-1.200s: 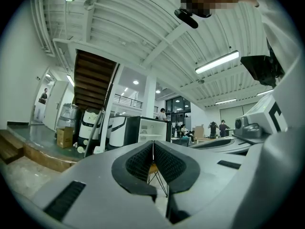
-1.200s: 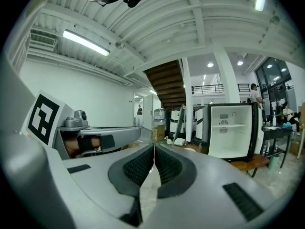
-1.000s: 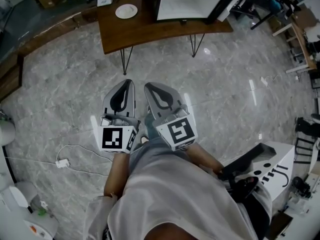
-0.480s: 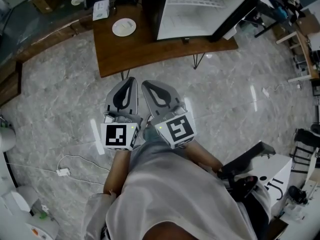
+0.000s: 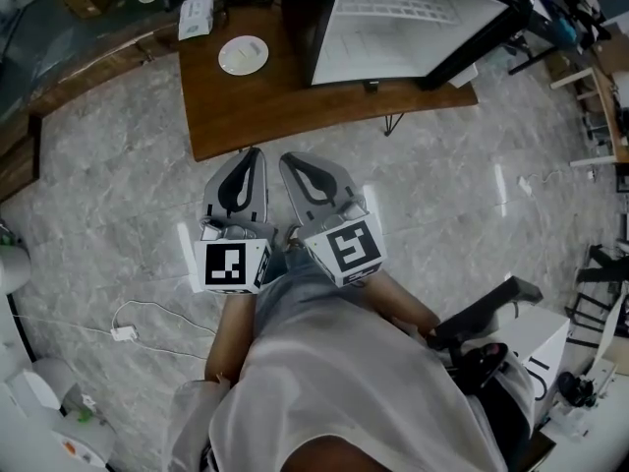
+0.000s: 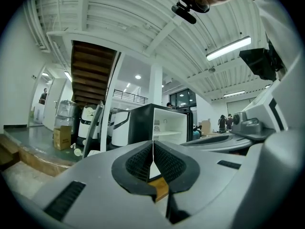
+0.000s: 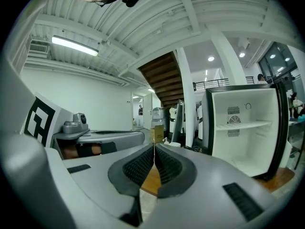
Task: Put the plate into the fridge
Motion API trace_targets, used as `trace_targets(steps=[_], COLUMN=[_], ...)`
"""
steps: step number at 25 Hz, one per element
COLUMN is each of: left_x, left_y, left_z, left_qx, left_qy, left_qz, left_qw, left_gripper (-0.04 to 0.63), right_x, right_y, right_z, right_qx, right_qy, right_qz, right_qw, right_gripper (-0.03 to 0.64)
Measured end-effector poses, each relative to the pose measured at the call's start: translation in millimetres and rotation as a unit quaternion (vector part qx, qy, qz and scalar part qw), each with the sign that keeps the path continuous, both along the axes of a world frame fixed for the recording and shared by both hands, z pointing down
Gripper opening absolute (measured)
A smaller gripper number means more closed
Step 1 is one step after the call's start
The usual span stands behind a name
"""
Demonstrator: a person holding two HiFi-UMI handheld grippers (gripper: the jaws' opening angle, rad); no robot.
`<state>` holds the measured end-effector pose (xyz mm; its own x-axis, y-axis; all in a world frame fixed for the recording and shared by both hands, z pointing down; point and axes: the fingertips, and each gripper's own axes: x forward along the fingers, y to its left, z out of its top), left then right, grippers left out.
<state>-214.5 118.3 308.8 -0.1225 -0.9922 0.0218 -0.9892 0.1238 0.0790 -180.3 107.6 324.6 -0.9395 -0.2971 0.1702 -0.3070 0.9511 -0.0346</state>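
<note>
Standing before a wooden table [image 5: 295, 106] on a grey stone floor [image 5: 118, 185], with both tools held out level and side by side, tips close to the table's near edge. Keeping the left gripper [image 5: 253, 155] fully closed: seen in its own view [image 6: 153, 144] as two dark ribbed pads [image 6: 138, 162] pressed flat against each other along one thin seam, with nothing caught between them. Keeping the right gripper [image 5: 291, 160] closed the same way: in its own view [image 7: 154, 149] again pads [image 7: 167, 165] meeting edge to edge, gripping nothing. Carrying a marker cube [image 5: 233, 264] at the back of the left one and another [image 5: 346, 252] at the back of the right one, both just above a pale shirt [image 5: 334, 382].

Leaving the white plate [image 5: 243, 55] flat on the far left part of the table, well apart from both tools and touched by neither. Lying just left of the fridge [image 5: 413, 18], near a small white box [image 5: 196, 16] at the table's back corner.

Facing the fridge on the table's right half: black outside, door swung open, white inside with a single shelf, visible past the closed jaws from the left gripper view [image 6: 167, 125] and larger from the right gripper view [image 7: 243, 128].

Trailing across the floor on the left, a white cable with a small plug block [image 5: 123, 332].
</note>
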Motion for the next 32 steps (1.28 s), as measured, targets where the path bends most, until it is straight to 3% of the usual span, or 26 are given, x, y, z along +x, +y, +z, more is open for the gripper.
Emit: trace_targets(steps=[11, 20, 26, 32], left_x=[-113, -248, -341, -428], left_y=[-93, -181, -232, -279], left_z=[28, 53, 90, 132], left_qx=[-0.011, -0.046, -0.107, -0.147], left_qy=[0.018, 0.013, 0.026, 0.003], left_qz=[0.022, 0.075, 0.127, 0.160], left_qw=[0.9995, 0.9960, 0.9858, 0.9761], left_gripper=[0.021, 0.021, 0.021, 0.021], right_x=[-111, -237, -307, -362], right_y=[-96, -186, -253, -291], right_z=[29, 52, 82, 127], right_qx=[-0.003, -0.016, -0.046, -0.090], right_qy=[0.029, 0.053, 0.071, 0.104], right_qz=[0.030, 0.089, 0.193, 0.238], right_qw=[0.999, 0.994, 0.978, 0.961], right_gripper=[0.017, 0.017, 0.018, 0.018])
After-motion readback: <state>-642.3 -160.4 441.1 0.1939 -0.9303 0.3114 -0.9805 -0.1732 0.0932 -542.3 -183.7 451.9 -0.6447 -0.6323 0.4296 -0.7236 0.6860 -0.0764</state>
